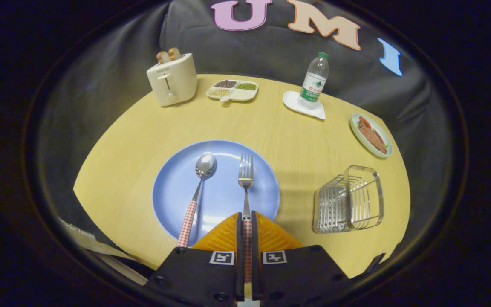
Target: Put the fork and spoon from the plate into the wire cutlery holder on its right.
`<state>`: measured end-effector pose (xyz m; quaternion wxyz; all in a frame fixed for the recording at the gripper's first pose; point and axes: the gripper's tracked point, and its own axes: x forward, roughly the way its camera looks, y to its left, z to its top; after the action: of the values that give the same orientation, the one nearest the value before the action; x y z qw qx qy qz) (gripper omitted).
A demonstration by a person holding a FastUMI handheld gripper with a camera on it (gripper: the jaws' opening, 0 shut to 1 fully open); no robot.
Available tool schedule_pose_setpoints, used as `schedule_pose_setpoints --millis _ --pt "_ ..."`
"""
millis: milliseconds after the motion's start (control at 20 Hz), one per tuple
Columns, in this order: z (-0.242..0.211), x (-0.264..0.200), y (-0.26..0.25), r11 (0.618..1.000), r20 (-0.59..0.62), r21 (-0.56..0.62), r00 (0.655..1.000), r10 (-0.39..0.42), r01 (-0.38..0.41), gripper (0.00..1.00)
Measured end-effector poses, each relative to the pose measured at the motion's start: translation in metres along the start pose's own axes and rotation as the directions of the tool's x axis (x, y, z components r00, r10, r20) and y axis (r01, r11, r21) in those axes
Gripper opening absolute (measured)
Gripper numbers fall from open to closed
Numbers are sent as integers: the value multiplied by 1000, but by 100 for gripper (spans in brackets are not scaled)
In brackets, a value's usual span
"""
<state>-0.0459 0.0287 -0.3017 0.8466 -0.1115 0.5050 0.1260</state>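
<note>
A round blue plate (173, 187) lies on the yellow table just ahead of my fingers. On it rest a spoon (198, 187) on the left and a fork (245, 179) on the right, both with red-checked handles. My gripper (246, 219) is shut on the fork's handle, which runs back between the two fingers; the tines point away over the plate. The spoon lies free to the left of my fingers. The wire cutlery holder (350, 200) stands on the table to the right of the plate, its open top facing up.
At the back stand a cream toaster (172, 79) with bread, a divided dish (232, 90) of grains, and a water bottle (313, 81) on a white coaster. A green-rimmed plate (371, 135) with food sits behind the holder. The table's edge curves close on the left.
</note>
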Motion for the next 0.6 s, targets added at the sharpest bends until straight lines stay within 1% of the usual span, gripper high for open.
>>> schedule_pose_setpoints --millis 350,600 --pt "15 -34 -48 1000 -2 -24 1000 -15 15 10" --pt "22 -57 -95 998 -5 -36 998 -55 55 10"
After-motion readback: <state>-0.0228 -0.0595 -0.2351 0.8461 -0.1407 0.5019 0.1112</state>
